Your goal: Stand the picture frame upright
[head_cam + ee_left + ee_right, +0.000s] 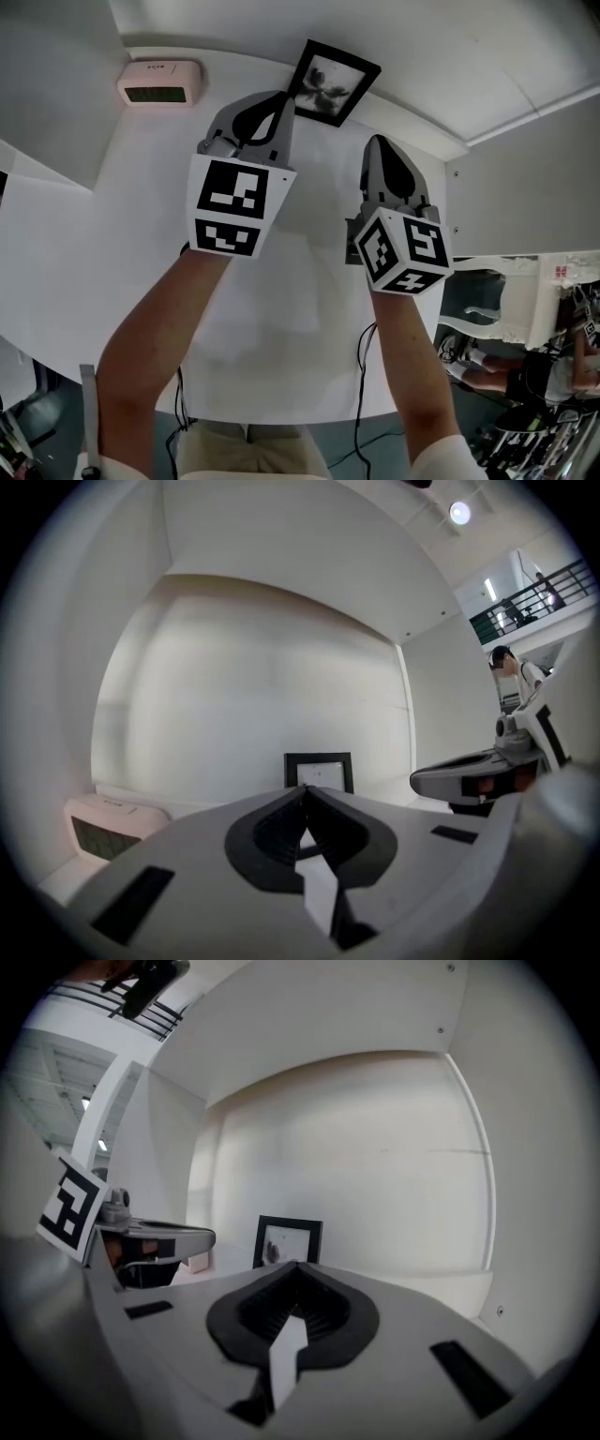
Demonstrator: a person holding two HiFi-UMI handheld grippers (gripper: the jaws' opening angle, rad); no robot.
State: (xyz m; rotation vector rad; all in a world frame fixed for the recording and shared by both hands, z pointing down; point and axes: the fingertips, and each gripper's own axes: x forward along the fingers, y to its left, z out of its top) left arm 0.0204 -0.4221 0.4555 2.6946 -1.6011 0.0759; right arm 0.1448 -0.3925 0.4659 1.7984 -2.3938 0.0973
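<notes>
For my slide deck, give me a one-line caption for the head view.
Left gripper and right gripper, both shut and empty, face the upright picture frame on the white table.

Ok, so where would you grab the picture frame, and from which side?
Probably its top edge, coming down from above. The frame stands upright with its flat face toward the person and is thin front to back, so jaws could pinch across that edge, one in front and one behind, if there is room behind it.
</notes>
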